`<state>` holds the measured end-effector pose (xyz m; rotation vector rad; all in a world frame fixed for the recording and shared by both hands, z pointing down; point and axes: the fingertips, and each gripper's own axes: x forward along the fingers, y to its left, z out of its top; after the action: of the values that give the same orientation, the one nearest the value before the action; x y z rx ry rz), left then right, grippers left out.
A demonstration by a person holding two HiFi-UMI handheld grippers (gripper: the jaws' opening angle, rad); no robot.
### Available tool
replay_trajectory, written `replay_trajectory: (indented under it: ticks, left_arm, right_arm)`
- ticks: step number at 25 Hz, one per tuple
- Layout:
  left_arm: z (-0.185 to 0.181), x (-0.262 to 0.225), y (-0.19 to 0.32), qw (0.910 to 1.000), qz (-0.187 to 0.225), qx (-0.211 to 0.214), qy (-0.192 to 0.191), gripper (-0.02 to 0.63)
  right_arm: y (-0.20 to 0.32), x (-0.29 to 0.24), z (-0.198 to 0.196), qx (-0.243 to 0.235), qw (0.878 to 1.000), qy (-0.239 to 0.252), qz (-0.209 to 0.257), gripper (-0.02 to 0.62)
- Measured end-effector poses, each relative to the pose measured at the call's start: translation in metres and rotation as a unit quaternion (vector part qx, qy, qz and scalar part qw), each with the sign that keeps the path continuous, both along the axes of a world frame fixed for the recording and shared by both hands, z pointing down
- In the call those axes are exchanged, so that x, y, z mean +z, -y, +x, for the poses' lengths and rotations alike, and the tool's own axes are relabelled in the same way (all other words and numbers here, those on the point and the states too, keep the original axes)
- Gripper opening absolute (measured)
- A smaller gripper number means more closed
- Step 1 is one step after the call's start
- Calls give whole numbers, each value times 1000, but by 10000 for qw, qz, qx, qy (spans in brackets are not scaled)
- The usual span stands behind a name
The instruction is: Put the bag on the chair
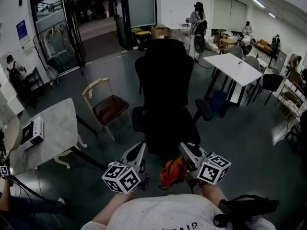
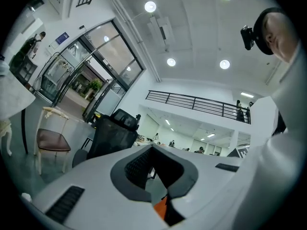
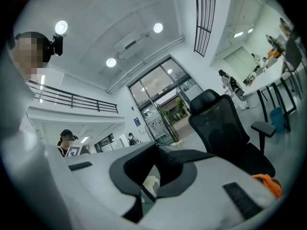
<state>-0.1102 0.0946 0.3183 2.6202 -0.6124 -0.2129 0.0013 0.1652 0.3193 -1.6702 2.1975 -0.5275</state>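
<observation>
An orange bag (image 1: 172,171) hangs low between my two grippers, close in front of me. My right gripper (image 1: 187,148) is shut with a thin dark strap of the bag pinched at its jaws (image 3: 156,147); the bag's orange edge (image 3: 267,181) shows beside it. My left gripper (image 1: 140,147) is also shut, tips touching (image 2: 153,150), with nothing seen between its pads; a sliver of orange bag (image 2: 160,210) shows below through the gap. The black office chair (image 1: 165,95) stands straight ahead, its back toward me, and appears beyond the jaws in both gripper views (image 2: 112,135) (image 3: 225,128).
A wooden chair with a dark red seat (image 1: 108,107) stands left of the office chair. A marble table (image 1: 48,128) is at the left, a white table (image 1: 237,66) at the back right. People stand and sit far back. Glass doors (image 1: 57,28) are at the back left.
</observation>
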Motion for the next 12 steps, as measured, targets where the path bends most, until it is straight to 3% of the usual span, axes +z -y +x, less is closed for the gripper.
replay_trajectory:
  ticks: [12]
  left_arm:
    - [56,0,37,9985,-80,-514,-178,2]
  right_arm:
    - [49,2,69,-473,9987,-58,-154,-9]
